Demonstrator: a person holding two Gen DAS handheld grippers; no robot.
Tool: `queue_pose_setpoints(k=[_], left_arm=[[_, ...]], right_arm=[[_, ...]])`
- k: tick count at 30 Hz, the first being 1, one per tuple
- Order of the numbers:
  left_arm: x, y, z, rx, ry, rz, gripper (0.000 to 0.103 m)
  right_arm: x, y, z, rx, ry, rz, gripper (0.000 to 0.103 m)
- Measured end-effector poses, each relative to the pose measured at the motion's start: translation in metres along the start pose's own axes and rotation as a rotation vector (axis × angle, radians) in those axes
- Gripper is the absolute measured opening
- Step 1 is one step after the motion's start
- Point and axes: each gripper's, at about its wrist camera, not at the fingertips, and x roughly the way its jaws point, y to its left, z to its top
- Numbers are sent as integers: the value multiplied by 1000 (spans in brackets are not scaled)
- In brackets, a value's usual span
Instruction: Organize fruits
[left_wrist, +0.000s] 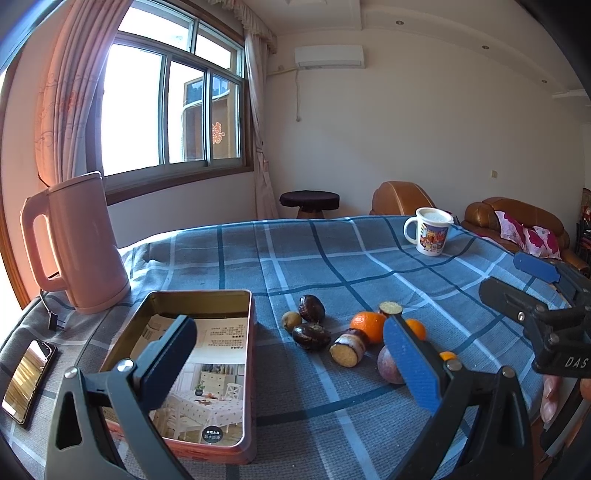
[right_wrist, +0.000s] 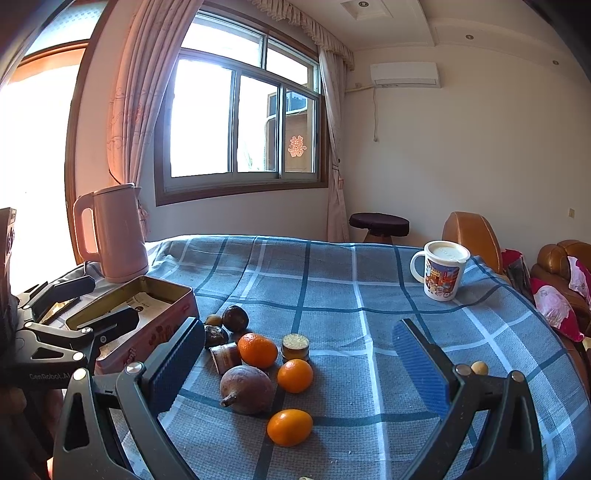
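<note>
Blue check cloth (right_wrist: 332, 288) covers the whole table, a soft flat bed where round fruit sits without rolling, and everything is staged on it. Pink kettle (left_wrist: 79, 243) stands upright at the far left corner, out of the working lane, and the mug (right_wrist: 441, 275) is parked well apart at the far right, so neither looks part of the sorting. The tin (left_wrist: 199, 365) lies open beside the fruit, a printed sheet on its floor, nothing in it yet; I read it as the destination, set close so each carry is short. Left gripper (left_wrist: 288, 362) hangs over the tin's near end, jaws spread wide, holding nothing, perhaps ready to steady it. Right gripper (right_wrist: 299, 365) hovers above the fruit pile, jaws also spread and empty, framing the cluster like it's choosing. The brown fruit (right_wrist: 246, 389) is biggest, stem toward the camera, with three oranges (right_wrist: 257, 350) around it; the nearest lies free at the front, an easy first pick in my judgement. Dark round ones (right_wrist: 235, 318) crowd nearest the tin. One tiny yellow fruit (right_wrist: 479, 368) sits alone off right.
</note>
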Motion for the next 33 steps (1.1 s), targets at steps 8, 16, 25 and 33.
queue_pose_setpoints(k=[8,16,25,33], left_arm=[[0,-1,0,-1,1,0,103],[1,0,-1,0,2,-1,103],[4,-3,-9,8,16,-3,103],[17,-15,-18,3,71,-45,103]], right_arm=[[0,0,-2,2,1,0,102],[1,0,-6,4,4,1,102],[4,-4,-11,13,20,-7,102],[10,-16,-28,13,65,-33,102]])
